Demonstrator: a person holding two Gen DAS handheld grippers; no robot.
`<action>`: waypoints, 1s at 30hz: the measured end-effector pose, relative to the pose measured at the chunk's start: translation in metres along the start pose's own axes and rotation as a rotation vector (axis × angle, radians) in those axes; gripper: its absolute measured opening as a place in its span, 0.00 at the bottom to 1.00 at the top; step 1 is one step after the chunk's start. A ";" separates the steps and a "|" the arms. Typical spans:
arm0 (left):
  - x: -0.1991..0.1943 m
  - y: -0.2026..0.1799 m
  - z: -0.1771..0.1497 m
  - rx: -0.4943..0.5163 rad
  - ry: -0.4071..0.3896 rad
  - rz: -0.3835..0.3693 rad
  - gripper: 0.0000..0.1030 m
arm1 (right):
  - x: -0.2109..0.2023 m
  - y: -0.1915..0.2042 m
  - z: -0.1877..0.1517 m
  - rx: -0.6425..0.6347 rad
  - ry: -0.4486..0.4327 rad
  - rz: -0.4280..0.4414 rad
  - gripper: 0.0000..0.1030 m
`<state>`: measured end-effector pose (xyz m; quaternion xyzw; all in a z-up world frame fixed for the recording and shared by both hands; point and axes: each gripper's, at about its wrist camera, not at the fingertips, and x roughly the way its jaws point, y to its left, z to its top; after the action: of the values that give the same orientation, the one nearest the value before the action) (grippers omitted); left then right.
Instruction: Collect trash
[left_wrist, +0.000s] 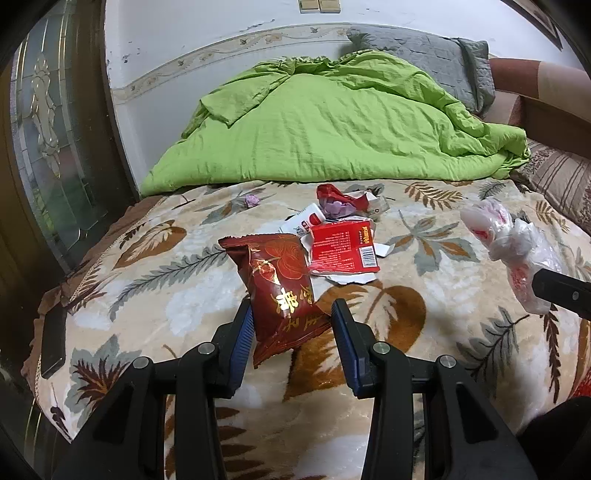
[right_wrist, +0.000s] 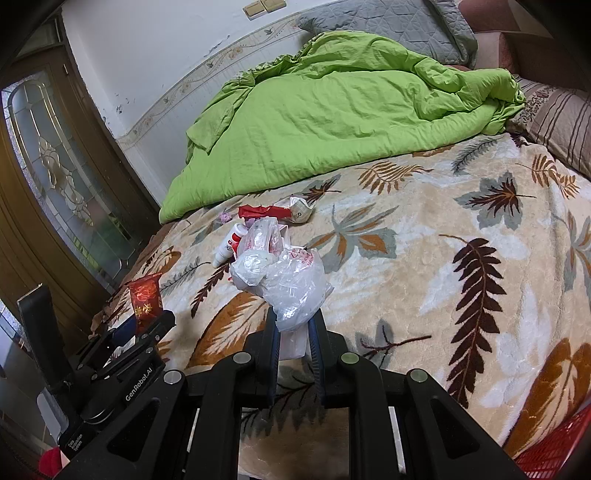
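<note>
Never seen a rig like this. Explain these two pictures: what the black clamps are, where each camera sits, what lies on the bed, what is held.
The black clamps are two-finger grippers, one in each of a person's hands. Each carries a wide-angle camera looking along its fingers, so each picture is one gripper's own view. The left gripper holds a dark red snack bag. The right gripper is shut on a crumpled clear plastic bag. On the leaf-patterned blanket lie more scraps: a torn red carton, a white bottle and a red wrapper. Behind them are a green quilt and grey pillow.
</note>
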<state>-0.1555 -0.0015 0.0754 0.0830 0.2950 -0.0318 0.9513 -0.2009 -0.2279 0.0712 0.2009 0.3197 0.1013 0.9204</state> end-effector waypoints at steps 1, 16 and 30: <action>0.000 0.001 0.000 -0.001 -0.002 0.004 0.40 | 0.001 0.000 0.000 0.000 0.000 0.000 0.16; -0.001 0.009 0.002 -0.022 -0.006 0.041 0.40 | 0.001 0.001 -0.001 0.001 0.000 0.001 0.16; -0.002 0.014 0.001 -0.027 -0.003 0.061 0.40 | 0.007 0.008 -0.002 -0.004 0.003 0.010 0.16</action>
<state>-0.1547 0.0126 0.0794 0.0792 0.2914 0.0013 0.9533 -0.1972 -0.2175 0.0693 0.2005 0.3198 0.1069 0.9198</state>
